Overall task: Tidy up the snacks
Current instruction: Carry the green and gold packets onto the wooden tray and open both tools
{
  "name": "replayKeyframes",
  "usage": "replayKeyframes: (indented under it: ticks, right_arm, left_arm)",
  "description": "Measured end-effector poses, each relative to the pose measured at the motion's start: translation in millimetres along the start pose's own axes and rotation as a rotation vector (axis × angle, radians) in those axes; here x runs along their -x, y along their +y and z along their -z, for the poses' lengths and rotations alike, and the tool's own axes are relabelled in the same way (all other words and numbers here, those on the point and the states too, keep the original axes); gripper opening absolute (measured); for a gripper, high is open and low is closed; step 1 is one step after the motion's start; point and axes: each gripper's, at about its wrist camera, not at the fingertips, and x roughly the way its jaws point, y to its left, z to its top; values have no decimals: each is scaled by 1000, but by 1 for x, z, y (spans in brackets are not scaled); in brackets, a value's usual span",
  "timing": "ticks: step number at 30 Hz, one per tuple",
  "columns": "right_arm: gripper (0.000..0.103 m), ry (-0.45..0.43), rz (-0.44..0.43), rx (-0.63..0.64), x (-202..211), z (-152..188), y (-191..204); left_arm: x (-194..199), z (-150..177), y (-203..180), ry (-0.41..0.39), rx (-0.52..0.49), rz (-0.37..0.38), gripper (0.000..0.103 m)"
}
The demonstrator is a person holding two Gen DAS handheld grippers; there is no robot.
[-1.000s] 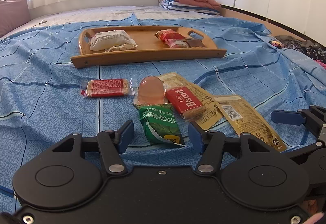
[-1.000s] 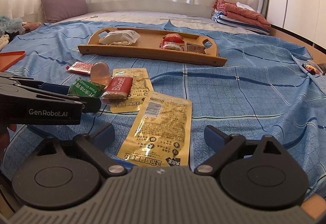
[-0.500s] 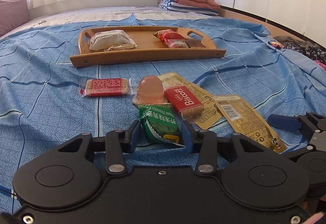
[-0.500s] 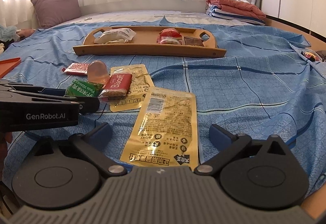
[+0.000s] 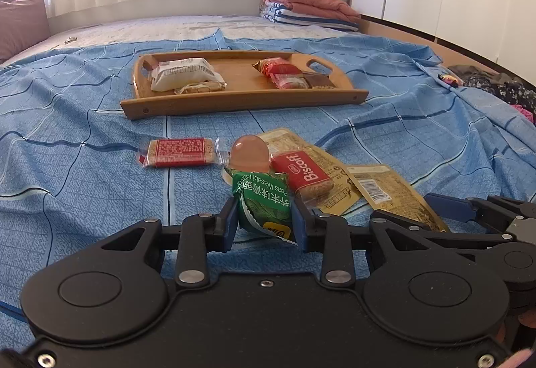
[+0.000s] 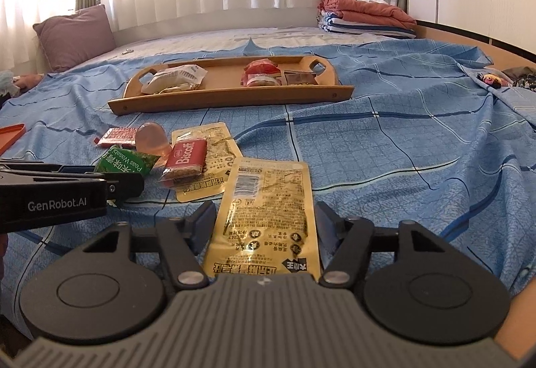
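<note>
Tray [image 5: 241, 100] one; gold pouches [image 6: 268, 207] two.

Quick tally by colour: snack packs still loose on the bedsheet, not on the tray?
Gold pouches: 2
Red packs: 2, the Biscoff and the red cracker pack
Green wasabi peas pack: 1, shut between the left gripper pads
Pink jelly cup: 1
Total: 6

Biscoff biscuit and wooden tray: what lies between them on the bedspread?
Nothing: between the Biscoff biscuit and the wooden tray only bare blue bedspread shows, in both wrist views.
</note>
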Motion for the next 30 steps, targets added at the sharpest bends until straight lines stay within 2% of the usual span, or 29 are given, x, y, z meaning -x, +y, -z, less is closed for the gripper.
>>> replayKeyframes:
  ticks: [18, 30]
  right_arm:
    - [65, -69, 13, -45, 8, -25, -3]
    - [65, -33, -54, -114, -21, -84, -18]
  left_arm:
    - [6, -26, 19, -23, 73, -16, 31]
    - [-7, -87, 47, -61, 104, -26, 31]
